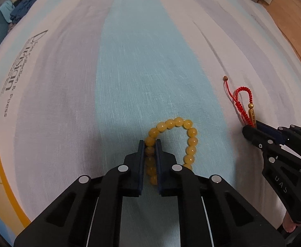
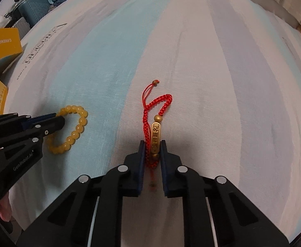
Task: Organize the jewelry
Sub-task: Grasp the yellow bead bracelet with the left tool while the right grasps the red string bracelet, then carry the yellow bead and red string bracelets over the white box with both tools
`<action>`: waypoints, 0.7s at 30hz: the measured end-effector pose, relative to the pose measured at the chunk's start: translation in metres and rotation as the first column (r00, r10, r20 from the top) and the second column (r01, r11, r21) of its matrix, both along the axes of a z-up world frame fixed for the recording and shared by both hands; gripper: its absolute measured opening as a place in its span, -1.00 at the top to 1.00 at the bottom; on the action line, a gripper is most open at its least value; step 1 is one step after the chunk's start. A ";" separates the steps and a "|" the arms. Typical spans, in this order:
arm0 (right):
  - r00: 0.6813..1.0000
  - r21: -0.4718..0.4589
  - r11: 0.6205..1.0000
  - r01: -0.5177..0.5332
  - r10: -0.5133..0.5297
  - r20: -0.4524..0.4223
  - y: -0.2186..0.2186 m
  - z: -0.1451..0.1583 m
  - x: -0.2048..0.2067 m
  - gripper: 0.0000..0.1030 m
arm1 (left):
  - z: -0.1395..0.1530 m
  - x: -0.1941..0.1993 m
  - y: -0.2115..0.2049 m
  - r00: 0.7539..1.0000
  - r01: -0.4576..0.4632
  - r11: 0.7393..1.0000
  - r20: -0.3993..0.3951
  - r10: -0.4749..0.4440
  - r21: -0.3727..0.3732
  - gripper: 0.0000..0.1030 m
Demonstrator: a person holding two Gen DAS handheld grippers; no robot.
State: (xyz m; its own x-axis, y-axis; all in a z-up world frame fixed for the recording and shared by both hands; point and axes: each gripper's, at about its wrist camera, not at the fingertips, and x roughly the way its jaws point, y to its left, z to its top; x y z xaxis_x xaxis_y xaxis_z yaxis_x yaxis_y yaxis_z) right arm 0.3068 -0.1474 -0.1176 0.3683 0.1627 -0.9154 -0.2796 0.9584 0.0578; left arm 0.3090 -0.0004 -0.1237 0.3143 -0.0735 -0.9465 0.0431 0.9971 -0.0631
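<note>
Gripping: left tongs [image 1: 149, 144] pinch yellow bead bracelet [image 1: 188, 132] | right tongs [image 2: 152, 144] clamp red cord bracelet [image 2: 157, 105], loop trailing toward 12 o'clock | risk: beads roll free, cord slips on lifting off bed [image 1: 129, 61]

The left wrist camera sits just behind the left gripper [image 1: 149, 150], looking steeply down and close onto the striped bedsheet [image 1: 129, 61]. The right wrist camera does likewise behind the right gripper [image 2: 153, 150]. Both views share the sheet, the yellow bead bracelet [image 1: 177, 140] and the red cord bracelet [image 2: 156, 119]; each shows the other gripper at its lower edge.
</note>
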 end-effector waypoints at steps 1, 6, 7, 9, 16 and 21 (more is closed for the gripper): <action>1.000 0.007 1.000 0.006 -0.006 0.000 -0.002 0.002 -0.001 0.76 | 0.002 -0.001 0.002 1.000 -0.004 1.000 -0.001 0.004 -0.008 0.83; 1.000 0.029 0.999 0.023 -0.024 0.005 -0.006 0.013 -0.005 0.76 | 0.012 0.001 0.001 1.000 -0.005 1.000 0.011 0.005 -0.005 0.83; 1.000 0.031 0.999 0.029 -0.030 0.008 -0.008 0.015 -0.006 0.76 | 0.014 0.000 0.002 1.000 -0.006 1.000 0.015 0.007 -0.007 0.83; 0.999 0.036 0.999 0.037 -0.037 0.010 -0.010 0.019 -0.008 0.76 | 0.018 -0.002 0.001 1.000 -0.004 1.000 0.021 0.004 -0.003 0.83; 0.998 0.046 0.997 0.060 -0.061 0.032 -0.015 0.039 -0.016 0.76 | 0.042 -0.010 0.001 0.999 -0.002 1.000 0.051 0.002 0.002 0.83; 0.996 0.059 0.996 0.067 -0.071 0.058 -0.017 0.057 -0.025 0.76 | 0.062 -0.031 0.002 0.997 -0.003 1.000 0.075 0.003 0.003 0.83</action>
